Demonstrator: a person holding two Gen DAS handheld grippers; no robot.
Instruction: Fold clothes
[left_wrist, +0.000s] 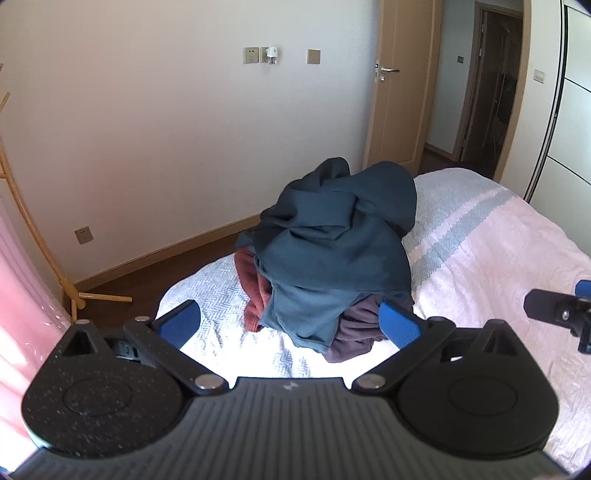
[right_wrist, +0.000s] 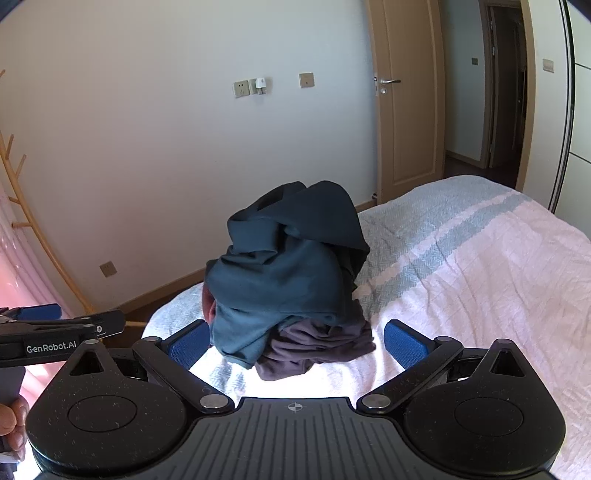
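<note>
A pile of clothes sits on the bed: a dark teal garment (left_wrist: 332, 243) on top, a rust-red one (left_wrist: 253, 291) under its left side and a dark purple one (left_wrist: 354, 332) under its front. The same pile shows in the right wrist view, teal garment (right_wrist: 280, 277) over the purple one (right_wrist: 317, 347). My left gripper (left_wrist: 290, 325) is open and empty just short of the pile. My right gripper (right_wrist: 295, 345) is open and empty, its blue pads either side of the pile's front edge. Each gripper shows at the edge of the other's view.
The bed (left_wrist: 480, 258) has a white and pale blue striped cover, with the pile near its left corner. A wall with sockets (left_wrist: 251, 55) lies behind, a wooden door (left_wrist: 402, 81) at right, a wooden coat rack (left_wrist: 37, 236) and pink curtain (left_wrist: 14, 295) at left.
</note>
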